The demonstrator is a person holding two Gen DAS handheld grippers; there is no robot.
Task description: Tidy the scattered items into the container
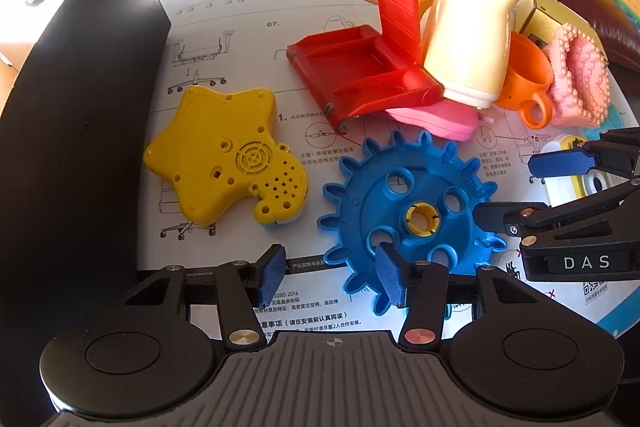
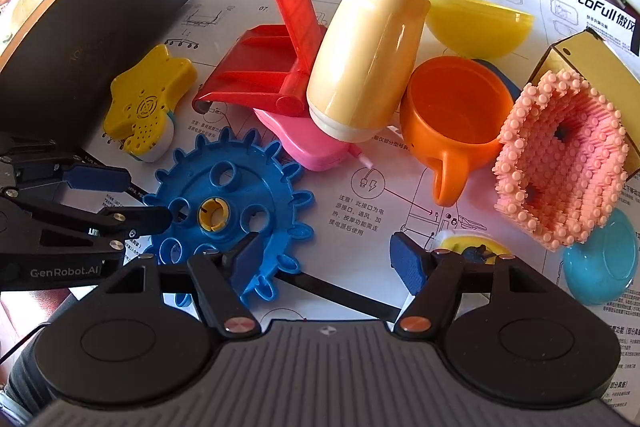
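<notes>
On a white instruction sheet (image 1: 248, 39), the left gripper (image 1: 334, 277) and right gripper (image 2: 326, 261) stood open at lower centre, empty, flanking the blue gear (image 1: 412, 215), with a yellow star toy (image 1: 224, 155) left and the black container (image 1: 80, 115) at upper left.

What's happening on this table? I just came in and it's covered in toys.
A person is tidying toys with two hand-held tongs. Both the left tongs and the right tongs are open and hold nothing, poised low at the blue gear, each with one pad over it. The yellow star toy, red folding piece, cream bottle and orange cup lie scattered on the instruction sheet. A black box stands beside them.
</notes>
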